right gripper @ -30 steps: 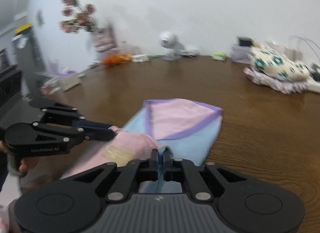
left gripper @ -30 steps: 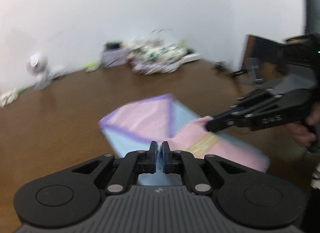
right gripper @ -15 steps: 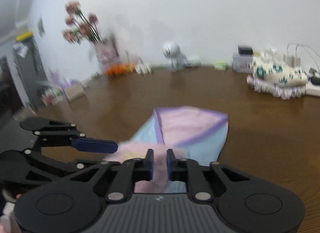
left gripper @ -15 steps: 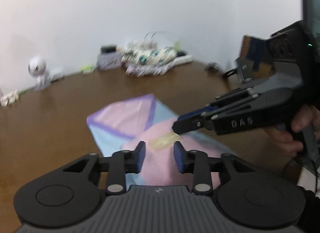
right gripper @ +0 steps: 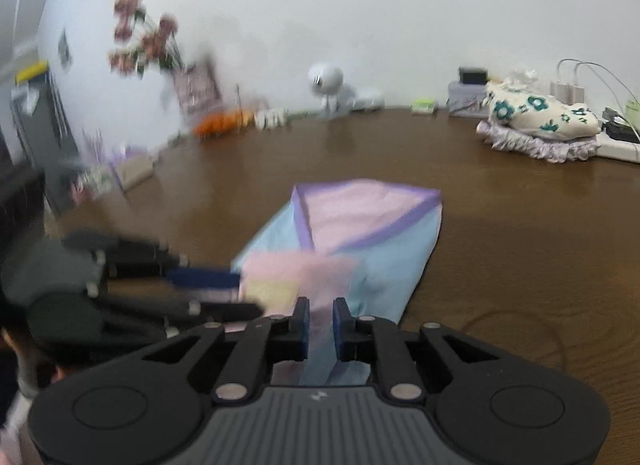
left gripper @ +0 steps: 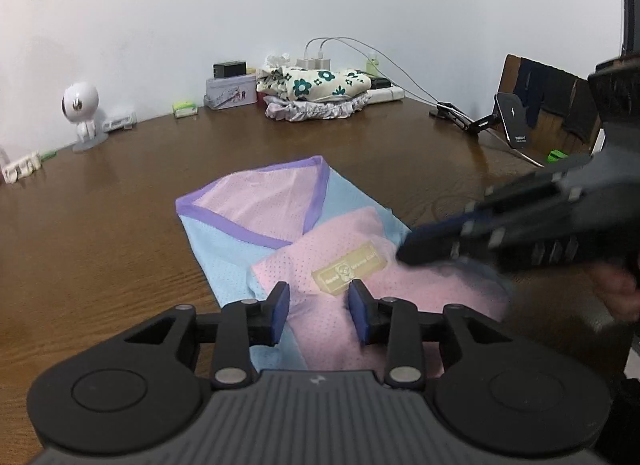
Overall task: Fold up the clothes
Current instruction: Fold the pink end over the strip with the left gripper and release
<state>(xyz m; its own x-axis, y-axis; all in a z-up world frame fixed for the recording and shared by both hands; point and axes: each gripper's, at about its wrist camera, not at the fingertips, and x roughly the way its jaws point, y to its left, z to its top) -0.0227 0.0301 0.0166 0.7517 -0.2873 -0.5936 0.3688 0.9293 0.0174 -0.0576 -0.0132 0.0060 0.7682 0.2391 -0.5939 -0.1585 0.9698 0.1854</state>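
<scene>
A pink and light-blue mesh garment (left gripper: 248,233) with purple trim lies folded on the brown table (left gripper: 100,225). Its pink part with a tan label (left gripper: 350,267) is laid over the blue. My left gripper (left gripper: 318,305) hovers just above the near edge. Its jaws are opening, with cloth below them and nothing pinched. My right gripper (right gripper: 321,317) is over the garment (right gripper: 380,249) too. Its jaws are opening, a narrow gap with cloth showing in it. Each gripper appears blurred in the other's view: the right gripper (left gripper: 408,249) and the left gripper (right gripper: 244,293).
A pile of folded floral clothes (left gripper: 316,85) sits at the back by the wall, with a tin box (left gripper: 231,91) and charger cables beside it. A white round-headed figure (left gripper: 80,105) stands back left, a phone stand (left gripper: 512,121) at the right. Flowers (right gripper: 148,41) stand far left.
Both grippers were shut on the garment's edge a second ago and now have their jaws apart. The pink part has been carried over and laid on the blue.
</scene>
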